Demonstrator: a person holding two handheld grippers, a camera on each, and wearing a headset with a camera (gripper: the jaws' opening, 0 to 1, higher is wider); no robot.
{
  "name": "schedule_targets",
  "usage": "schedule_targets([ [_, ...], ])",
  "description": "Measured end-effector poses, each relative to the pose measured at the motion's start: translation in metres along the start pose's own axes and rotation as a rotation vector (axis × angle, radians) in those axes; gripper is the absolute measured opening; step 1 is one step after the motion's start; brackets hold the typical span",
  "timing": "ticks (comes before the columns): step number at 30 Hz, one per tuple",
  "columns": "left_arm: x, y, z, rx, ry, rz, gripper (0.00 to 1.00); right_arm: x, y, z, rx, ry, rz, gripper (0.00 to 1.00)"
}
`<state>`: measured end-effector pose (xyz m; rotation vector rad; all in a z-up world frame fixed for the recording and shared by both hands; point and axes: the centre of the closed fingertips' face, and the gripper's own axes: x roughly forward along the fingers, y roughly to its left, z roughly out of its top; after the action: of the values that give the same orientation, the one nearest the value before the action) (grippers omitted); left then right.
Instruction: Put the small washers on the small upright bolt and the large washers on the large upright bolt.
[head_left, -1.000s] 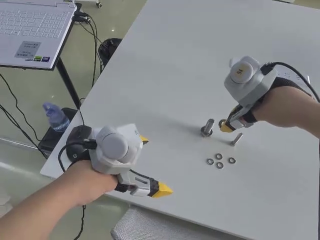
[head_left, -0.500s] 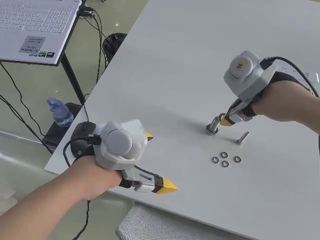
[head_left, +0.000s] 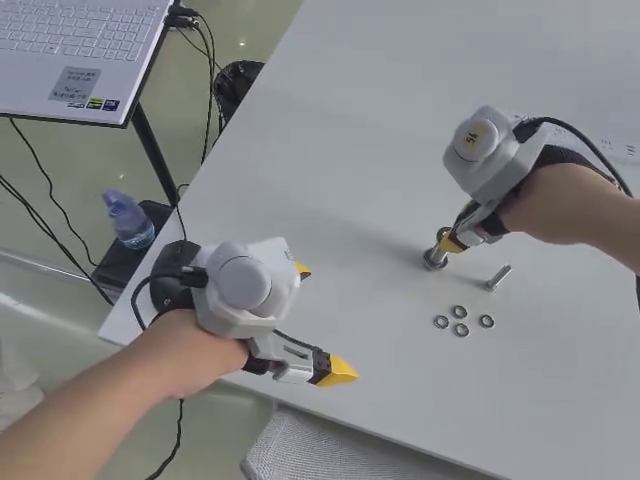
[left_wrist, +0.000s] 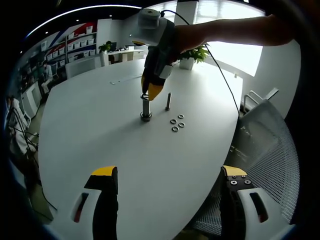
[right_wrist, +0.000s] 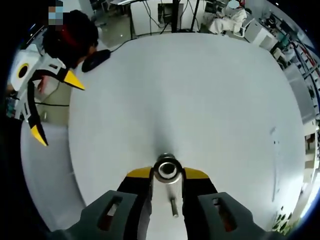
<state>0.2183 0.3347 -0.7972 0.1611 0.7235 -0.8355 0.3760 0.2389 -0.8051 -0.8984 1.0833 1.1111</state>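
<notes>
Right claw (head_left: 452, 245) is clamped on the top end of the large grey steel bolt (head_left: 436, 258), one yellow-tipped jaw on each side. The bolt stands upright with its wide base on the white table (head_left: 380, 120). Near it, on the side of the person's right arm, the small grey steel bolt (head_left: 497, 277) appears to lie on its side, apart from the large one. A little nearer the person, four silver ring washers (head_left: 461, 330) lie flat on the table in a tight cluster. All four are off the bolts and look alike in size. The count is two bolts and four washers.

Left claw (left_wrist: 169, 172) hangs over the near edge of the table, well apart from the bolts and washers. Its two yellow-tipped jaws are spread wide with bare table between them.

At the table's left edge, just beside the left claw's body, sits one black rounded device (head_left: 172, 285) with a cable. Beyond the table, one white laptop (head_left: 70, 45) rests on a black stand. Below it, one clear plastic bottle with a blue cap (head_left: 128, 222) stands on the floor; I cannot tell what is in it. One grey mesh chair (head_left: 300, 450) shows at the table's near edge.
</notes>
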Motion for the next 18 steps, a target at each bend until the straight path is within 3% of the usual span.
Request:
schedule_targets([
  [18,-0.0016,0.0048,-0.0015,-0.002,0.002,-0.001,0.83,0.0102,0.0007,-0.0002,0.008,0.017,0.006,0.21],
])
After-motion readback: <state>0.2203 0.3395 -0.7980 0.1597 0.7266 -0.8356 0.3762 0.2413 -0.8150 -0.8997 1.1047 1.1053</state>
